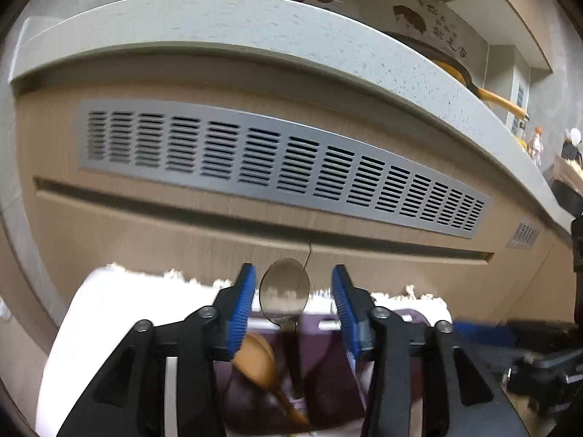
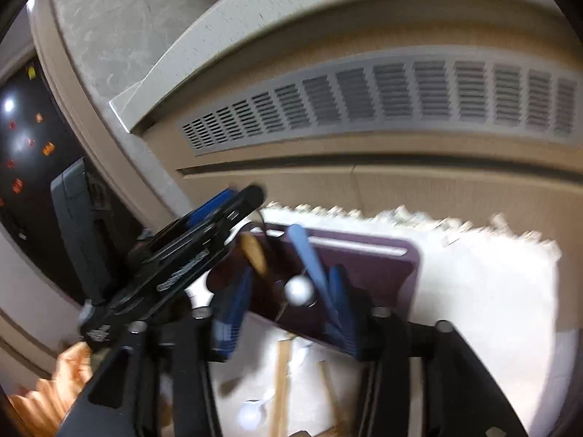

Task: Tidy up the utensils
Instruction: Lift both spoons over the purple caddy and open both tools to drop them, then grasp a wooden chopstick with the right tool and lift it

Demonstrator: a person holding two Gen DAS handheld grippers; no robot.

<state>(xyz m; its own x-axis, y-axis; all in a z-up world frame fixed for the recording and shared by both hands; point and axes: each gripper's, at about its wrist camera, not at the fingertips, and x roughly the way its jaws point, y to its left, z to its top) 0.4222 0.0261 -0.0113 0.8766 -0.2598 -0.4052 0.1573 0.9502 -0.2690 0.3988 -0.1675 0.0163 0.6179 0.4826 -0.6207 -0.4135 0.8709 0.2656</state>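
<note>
Below the counter (image 1: 218, 29) edge, on a white mat (image 2: 473, 291), a purple holder (image 2: 368, 255) already carries a metal spoon (image 1: 285, 289), wooden spoon (image 1: 257, 360) and blue handle (image 2: 306, 255), all roughly upright, bowls up. Left hand-held gripper (image 1: 291, 302) half open around the metal spoon, pads clear. Right hand-held gripper (image 2: 288, 313) half open, gripping nothing. More utensils remain on the mat, so sorting looks unfinished.

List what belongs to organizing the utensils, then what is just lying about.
Job:
metal spoon
wooden spoon
blue-handled utensil
purple holder

Lying about:
frying pan
vent grille
white mat
</note>
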